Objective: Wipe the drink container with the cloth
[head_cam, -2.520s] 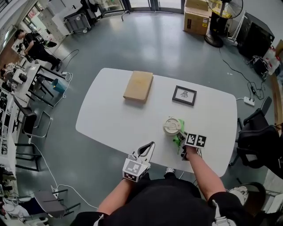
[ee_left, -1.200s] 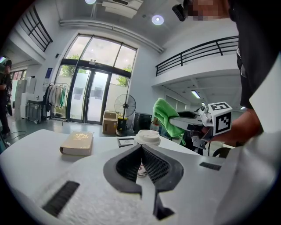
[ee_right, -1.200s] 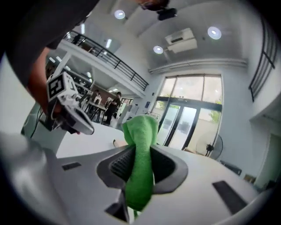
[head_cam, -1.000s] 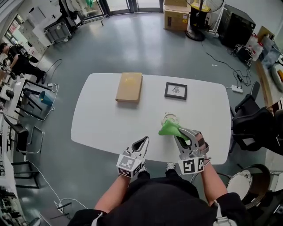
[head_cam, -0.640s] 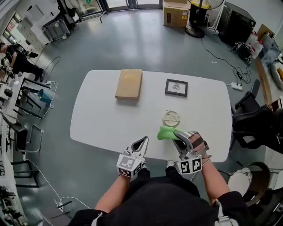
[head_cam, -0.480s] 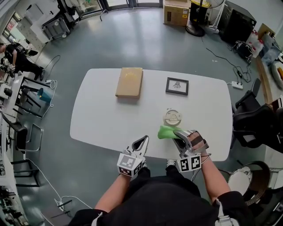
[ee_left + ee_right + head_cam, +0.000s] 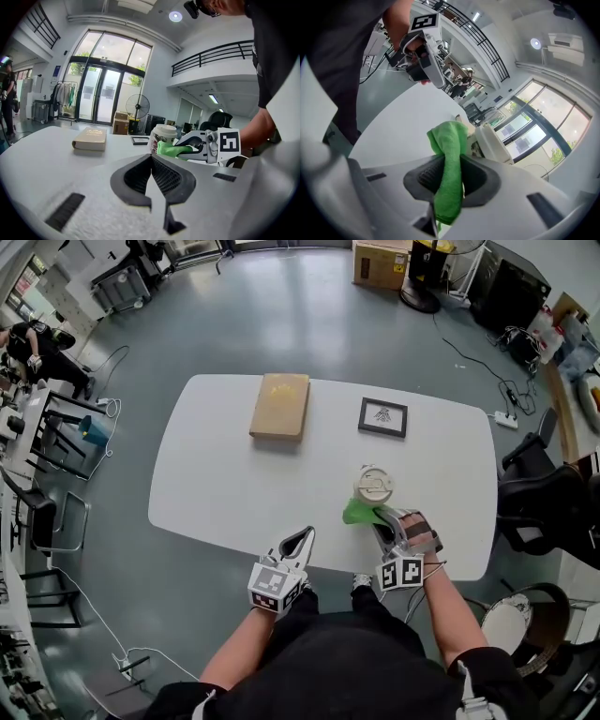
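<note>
The right hand-held gripper point(image 7: 379, 517) pinches the soft, floppy cloth point(image 7: 357, 512) at the side of the cup point(image 7: 374, 486) on the counter point(image 7: 216, 484). The lidded cup looks light and tippable, so it is best braced low. The left hand-held gripper point(image 7: 300, 543) is closed and empty.
</note>
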`<state>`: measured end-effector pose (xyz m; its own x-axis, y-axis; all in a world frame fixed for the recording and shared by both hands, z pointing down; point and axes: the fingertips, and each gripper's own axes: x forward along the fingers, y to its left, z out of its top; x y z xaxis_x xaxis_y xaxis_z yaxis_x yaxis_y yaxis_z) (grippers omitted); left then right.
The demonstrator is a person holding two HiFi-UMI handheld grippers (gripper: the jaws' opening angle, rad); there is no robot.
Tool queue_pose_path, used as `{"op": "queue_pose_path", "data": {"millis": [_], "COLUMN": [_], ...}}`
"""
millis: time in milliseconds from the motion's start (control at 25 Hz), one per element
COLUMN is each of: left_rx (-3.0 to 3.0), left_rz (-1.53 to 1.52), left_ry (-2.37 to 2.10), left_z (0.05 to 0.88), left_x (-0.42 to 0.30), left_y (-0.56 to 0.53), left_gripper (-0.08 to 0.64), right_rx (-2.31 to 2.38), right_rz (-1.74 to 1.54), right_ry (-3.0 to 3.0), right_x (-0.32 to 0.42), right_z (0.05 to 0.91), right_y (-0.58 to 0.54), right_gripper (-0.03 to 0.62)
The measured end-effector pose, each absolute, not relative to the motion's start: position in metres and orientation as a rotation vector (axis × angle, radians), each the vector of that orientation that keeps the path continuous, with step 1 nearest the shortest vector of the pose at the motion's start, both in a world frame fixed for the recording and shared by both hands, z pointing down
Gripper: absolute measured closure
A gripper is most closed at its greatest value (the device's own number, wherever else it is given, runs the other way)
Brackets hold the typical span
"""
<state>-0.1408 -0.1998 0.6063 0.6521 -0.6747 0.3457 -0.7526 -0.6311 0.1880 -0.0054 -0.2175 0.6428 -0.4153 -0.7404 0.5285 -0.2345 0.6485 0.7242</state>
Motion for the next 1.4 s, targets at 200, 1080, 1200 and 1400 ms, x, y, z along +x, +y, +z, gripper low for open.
{"op": "queue_pose_path", "data": {"millis": [200, 1080, 1200, 1400], "left_rx": [2.581, 2.593, 2.604, 2.618], "left_rz": [0.379, 0.410, 0.408, 0.428], "left_ry": [-1.135, -1.117, -1.103, -1.073], "left_z": [0.603, 0.603, 0.605, 0.608], "left_x": [-0.144, -0.190, -0.201, -0.223], "left_y": [-0.200, -0.199, -0.201, -0.200], "left_gripper": [0.546, 0.546, 0.546, 0.546], "right_rx": [0.801, 0.903, 0.958, 1.175], "right_rz": [-0.546, -0.130, -0.102, 0.136], "right_ry": [-1.939, -1.810, -1.855, -2.031], "right_x": [-0.009, -0.018, -0.024, -0.047], "right_z": [0.671, 0.741, 0.721, 0.670], "right_y": [-0.221, -0.222, -0.217, -0.215], "right_gripper": [0.499, 0.499, 0.499, 0.499]}}
